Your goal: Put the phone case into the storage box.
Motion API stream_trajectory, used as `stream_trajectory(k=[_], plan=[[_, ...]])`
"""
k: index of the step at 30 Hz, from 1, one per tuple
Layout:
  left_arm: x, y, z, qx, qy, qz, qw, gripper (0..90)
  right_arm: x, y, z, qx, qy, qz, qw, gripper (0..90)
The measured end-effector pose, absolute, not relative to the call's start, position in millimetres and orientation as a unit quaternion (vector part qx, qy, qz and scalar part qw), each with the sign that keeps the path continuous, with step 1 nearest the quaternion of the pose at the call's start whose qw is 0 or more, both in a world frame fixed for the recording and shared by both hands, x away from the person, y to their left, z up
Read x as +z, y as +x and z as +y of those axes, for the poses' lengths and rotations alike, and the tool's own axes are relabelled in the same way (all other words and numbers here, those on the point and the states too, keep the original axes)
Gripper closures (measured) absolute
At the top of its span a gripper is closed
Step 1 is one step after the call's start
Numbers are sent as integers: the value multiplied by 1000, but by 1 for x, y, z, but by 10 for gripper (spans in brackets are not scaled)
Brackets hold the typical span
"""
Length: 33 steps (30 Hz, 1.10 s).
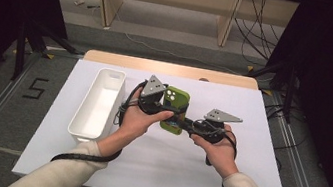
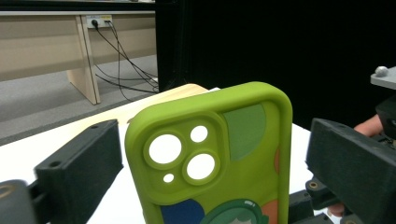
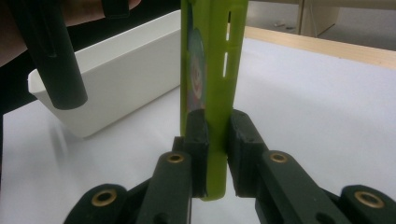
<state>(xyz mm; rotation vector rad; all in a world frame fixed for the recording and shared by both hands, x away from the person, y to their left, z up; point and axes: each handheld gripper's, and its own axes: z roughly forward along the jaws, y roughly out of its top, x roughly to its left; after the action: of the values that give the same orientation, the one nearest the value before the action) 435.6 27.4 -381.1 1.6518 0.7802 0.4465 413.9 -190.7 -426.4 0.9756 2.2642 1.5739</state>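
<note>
Tray [image 1: 97, 105] beside phone case [image 1: 174, 110] (white, left)

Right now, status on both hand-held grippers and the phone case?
Right hand-held gripper shut on the case, edge-on. Left hand-held gripper open, jaws either side of the case, not touching. White bin to the left, nothing in the way.

White bin [image 1: 96, 105] on white sheet [image 1: 252, 117]; floor cables [image 1: 260, 32]; wooden bench legs [image 1: 227, 24].

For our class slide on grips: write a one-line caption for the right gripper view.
Right gripper clamps the edge of a green phone case, white bin behind.
</note>
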Motion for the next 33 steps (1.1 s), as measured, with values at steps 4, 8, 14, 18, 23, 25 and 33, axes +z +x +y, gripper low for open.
stream_trajectory(k=[4,8,14,18,23,25,33], plan=[[-383,435,25,195,707,344,586,86,-426,413,-189,531,333,771,112,799],[-383,436,25,195,703,351,587,134,-426,413,-189,528,332,772,118,799],[-385,436,25,190,700,353,591,148,-426,413,-189,525,333,773,123,798],[-385,437,26,186,698,355,593,157,-427,412,-188,523,334,773,129,795],[-383,435,26,192,701,348,591,167,-427,412,-188,523,330,774,135,786],[-383,435,26,194,702,346,591,170,-428,412,-188,523,329,774,137,782],[-382,435,26,194,707,338,591,176,-428,414,-188,527,325,773,139,767]])
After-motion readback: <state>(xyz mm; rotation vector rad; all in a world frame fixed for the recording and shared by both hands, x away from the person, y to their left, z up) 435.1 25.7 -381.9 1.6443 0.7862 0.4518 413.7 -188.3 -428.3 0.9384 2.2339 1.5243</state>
